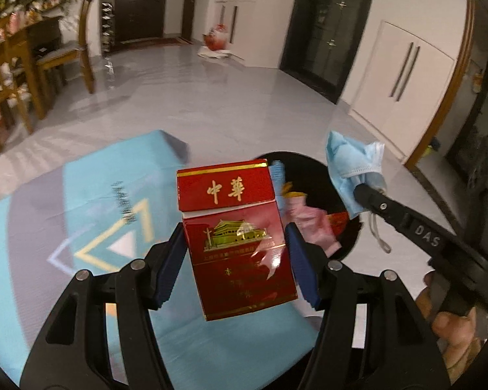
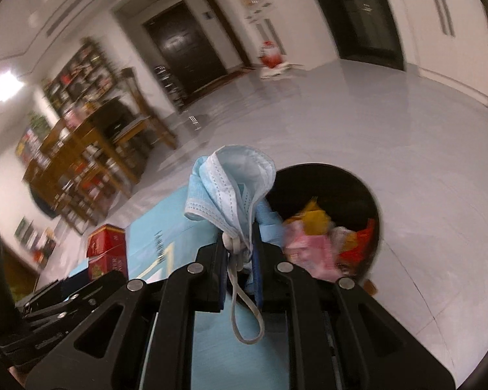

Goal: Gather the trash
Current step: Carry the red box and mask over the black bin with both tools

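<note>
- The left gripper (image 1: pixel 236 247) is clamped on a red cigarette pack (image 1: pixel 240 237); its blue-padded fingers (image 1: pixel 170 260) press both long sides of the pack.
- The pack is held upright with its flip lid ajar, in the air above the light-blue mat (image 1: pixel 81 214) and just short of the mat's far edge.
- The right gripper (image 2: pixel 239 250) is pinched shut on a crumpled blue face mask (image 2: pixel 231 191). The bulk of the mask stands up beyond the fingertips, and one white ear loop (image 2: pixel 244 318) hangs down between the fingers.
- In the left wrist view, the mask (image 1: pixel 351 169) sits over the right-hand rim of the black trash bin (image 1: pixel 341 247).
- The bin stands on the grey floor (image 1: pixel 211 97), touching or just beyond the mat's far edge. It holds pink, yellow and red wrappers (image 2: pixel 312 243).
- From the right wrist view, the pack (image 2: pixel 107 250) appears well to the left of the bin, over the mat's left side.
- A bare hand (image 1: pixel 452 325) grips the right tool's handle at the lower right.
- Wooden chairs (image 1: pixel 78 45) and a dark door (image 1: pixel 140 3) stand across the room.
</note>
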Motion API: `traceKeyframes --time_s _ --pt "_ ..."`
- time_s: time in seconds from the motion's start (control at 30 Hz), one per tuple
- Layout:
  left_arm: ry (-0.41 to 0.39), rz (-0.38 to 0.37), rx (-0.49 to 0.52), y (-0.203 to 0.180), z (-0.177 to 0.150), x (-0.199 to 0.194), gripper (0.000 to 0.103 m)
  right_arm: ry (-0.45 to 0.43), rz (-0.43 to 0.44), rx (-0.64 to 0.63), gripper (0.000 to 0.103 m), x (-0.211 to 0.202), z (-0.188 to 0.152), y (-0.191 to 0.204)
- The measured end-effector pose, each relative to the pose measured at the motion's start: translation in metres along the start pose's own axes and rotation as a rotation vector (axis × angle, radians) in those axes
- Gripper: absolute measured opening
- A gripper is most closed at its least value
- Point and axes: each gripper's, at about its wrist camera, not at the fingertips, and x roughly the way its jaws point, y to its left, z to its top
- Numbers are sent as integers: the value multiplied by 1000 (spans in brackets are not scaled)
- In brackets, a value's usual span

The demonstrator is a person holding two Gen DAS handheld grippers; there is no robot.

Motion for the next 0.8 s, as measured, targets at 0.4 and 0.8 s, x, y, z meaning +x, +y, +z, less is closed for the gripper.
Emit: traceKeyframes --time_s 0.4,0.8 --pt "99 -143 -15 -20 15 77 62 90 -98 49 14 25 8 -33" --pt "159 -110 43 -41 9 122 62 180 -141 56 14 48 12 -39"
